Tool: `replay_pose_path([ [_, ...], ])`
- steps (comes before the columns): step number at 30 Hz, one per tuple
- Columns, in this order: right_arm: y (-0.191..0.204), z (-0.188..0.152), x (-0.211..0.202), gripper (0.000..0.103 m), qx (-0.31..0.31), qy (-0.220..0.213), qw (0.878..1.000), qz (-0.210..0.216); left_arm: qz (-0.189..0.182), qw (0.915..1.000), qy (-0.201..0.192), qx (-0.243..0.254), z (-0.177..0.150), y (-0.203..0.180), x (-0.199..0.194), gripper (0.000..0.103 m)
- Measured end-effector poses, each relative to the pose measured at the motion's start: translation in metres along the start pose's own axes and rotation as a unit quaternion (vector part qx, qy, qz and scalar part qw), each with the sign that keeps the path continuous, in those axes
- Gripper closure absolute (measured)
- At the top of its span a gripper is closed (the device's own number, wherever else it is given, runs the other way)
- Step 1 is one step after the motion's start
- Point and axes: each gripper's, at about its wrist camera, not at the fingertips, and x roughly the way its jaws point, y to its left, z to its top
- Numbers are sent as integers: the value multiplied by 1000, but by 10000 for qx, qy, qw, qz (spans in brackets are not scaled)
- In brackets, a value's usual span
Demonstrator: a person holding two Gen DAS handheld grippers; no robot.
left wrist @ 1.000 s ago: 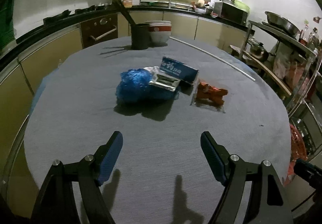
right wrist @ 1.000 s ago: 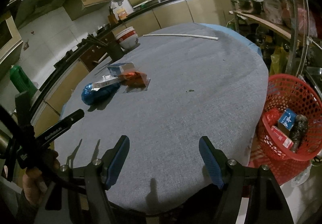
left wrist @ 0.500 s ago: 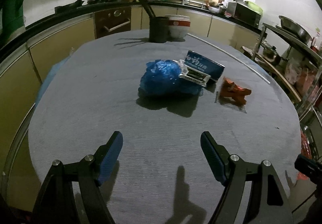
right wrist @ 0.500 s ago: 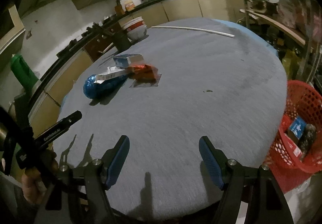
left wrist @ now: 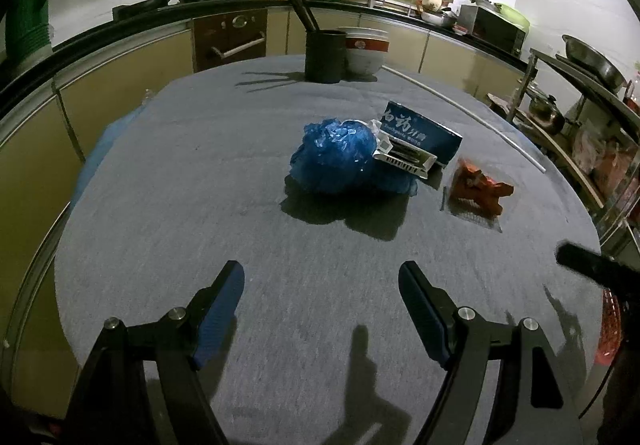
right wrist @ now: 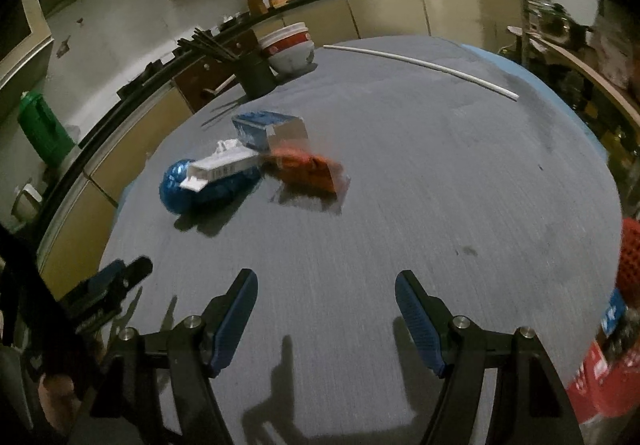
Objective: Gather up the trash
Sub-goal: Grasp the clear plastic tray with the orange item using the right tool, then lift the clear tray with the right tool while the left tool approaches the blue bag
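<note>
A small heap of trash lies mid-table: a crumpled blue plastic bag [left wrist: 334,159] [right wrist: 182,185], a white flattened carton [left wrist: 404,157] [right wrist: 220,167] resting on it, a dark blue toothpaste box [left wrist: 420,133] [right wrist: 260,127] behind, and an orange wrapper [left wrist: 480,189] [right wrist: 310,169] to the right. My left gripper [left wrist: 320,281] stands open over bare cloth short of the heap, nothing between its fingers. My right gripper [right wrist: 326,299] is likewise open and empty, farther from the heap. The left gripper's tip [right wrist: 120,279] shows at the lower left of the right wrist view.
The round table [left wrist: 200,185] has a grey cloth. At its far edge stand a dark chopstick holder [left wrist: 324,55], stacked bowls [left wrist: 366,53] and a white rod [right wrist: 420,65]. A red basket [right wrist: 630,257] with trash sits off the table's right edge. Kitchen counters and a metal rack ring the table.
The right gripper has swung left toward the table's middle, so the red basket has slid to the frame's right edge. The left gripper has edged nearer the heap. Both stay open.
</note>
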Motion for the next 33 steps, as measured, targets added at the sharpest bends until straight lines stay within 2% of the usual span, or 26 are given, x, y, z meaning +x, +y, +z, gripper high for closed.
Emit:
replay_pose_path([
  [8, 8, 58, 44, 28, -939, 209, 9951, 213, -154, 9998, 48, 77, 4, 1, 6, 23],
  [13, 11, 71, 79, 28, -1533, 662, 9852, 387, -202, 9996, 154, 90, 5, 0, 16, 23],
  [19, 11, 79, 107, 28, -1844, 784, 9788, 423, -202, 9994, 245, 97, 6, -2, 26, 23],
  [24, 7, 80, 114, 28, -1731, 760, 9805, 544, -209, 9994, 260, 84, 7, -2, 28, 23],
  [28, -3, 80, 103, 28, -1339, 510, 9870, 730, -239, 9992, 308, 64, 4, -3, 30, 23],
  [30, -6, 83, 102, 28, -1199, 402, 9896, 684, -261, 9991, 329, 57, 3, -4, 30, 23],
  [33, -3, 86, 109, 28, -1002, 505, 9903, 820, -273, 9992, 276, 94, 0, -6, 23, 23],
])
